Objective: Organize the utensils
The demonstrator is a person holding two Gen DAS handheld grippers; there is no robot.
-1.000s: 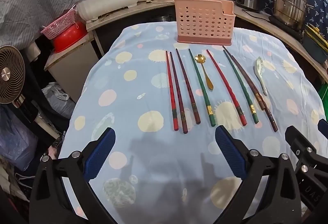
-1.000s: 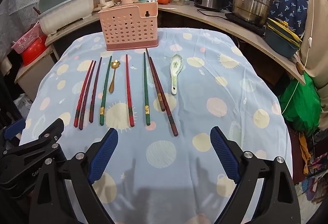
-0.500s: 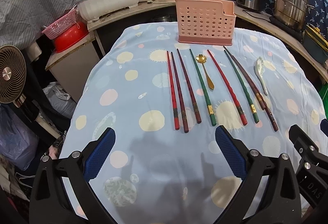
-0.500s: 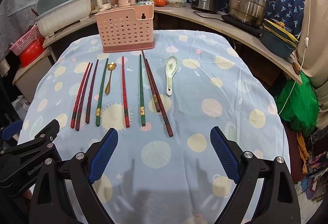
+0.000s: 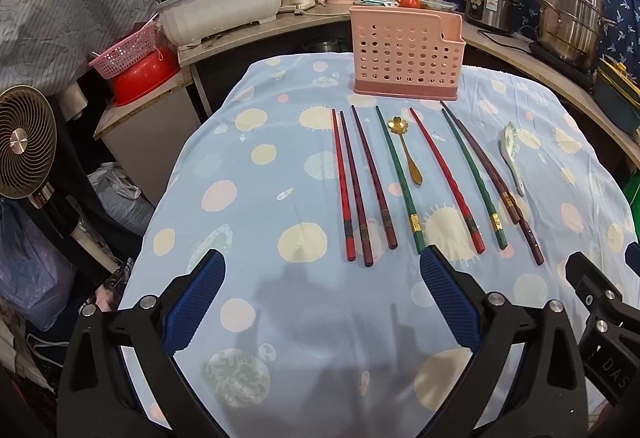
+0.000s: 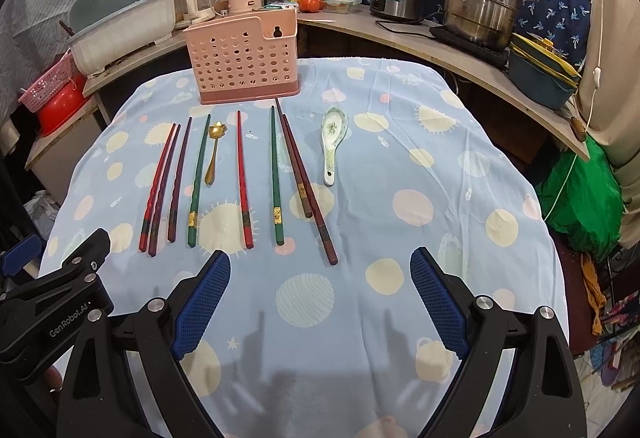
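Left tool: jaws wide apart, holding nothing, nearest.
Right tool: likewise spread and empty.
Chopsticks: in a row before the pink utensil holder; likely light, stiff, slippery; grip near the thick ends.
Ceramic spoon: right of the row, probably fragile.
Holder contents: cannot tell.

Eight chopsticks are counted in a row in front of the one pink utensil holder: two red, two green and four dark brown. Two spoons are seen as well, one gold spoon within the row and one ceramic spoon at the row's right end, right of the holder.
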